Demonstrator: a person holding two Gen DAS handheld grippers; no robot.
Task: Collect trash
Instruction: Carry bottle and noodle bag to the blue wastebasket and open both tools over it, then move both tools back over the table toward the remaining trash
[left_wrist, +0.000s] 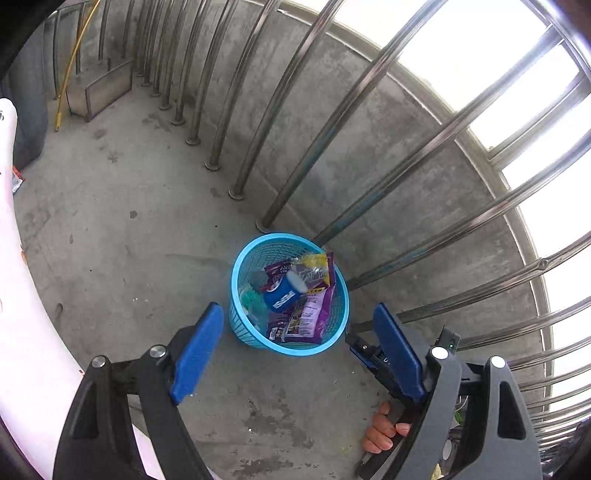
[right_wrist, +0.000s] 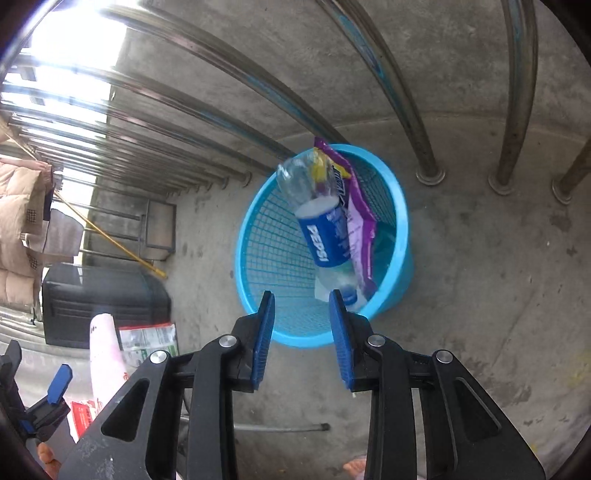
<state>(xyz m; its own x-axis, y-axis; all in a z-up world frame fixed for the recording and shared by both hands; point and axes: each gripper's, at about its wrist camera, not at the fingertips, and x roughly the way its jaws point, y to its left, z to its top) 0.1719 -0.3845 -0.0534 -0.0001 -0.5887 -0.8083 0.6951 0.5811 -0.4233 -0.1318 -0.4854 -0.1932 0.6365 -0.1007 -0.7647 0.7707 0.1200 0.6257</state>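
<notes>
The right gripper (right_wrist: 301, 332) stands part open and empty above the blue basket (right_wrist: 400, 236), where a Pepsi bottle (right_wrist: 325, 236) leans on a purple wrapper (right_wrist: 360, 225). The left gripper (left_wrist: 295, 354) is wide and empty. Next, go for the wrappers (right_wrist: 147, 341) lying on the floor (right_wrist: 480, 258), approaching low with pads straddling an edge.

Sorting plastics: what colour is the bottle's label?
Blue with white lettering, on the bottle; clearest in the right wrist view.
</notes>
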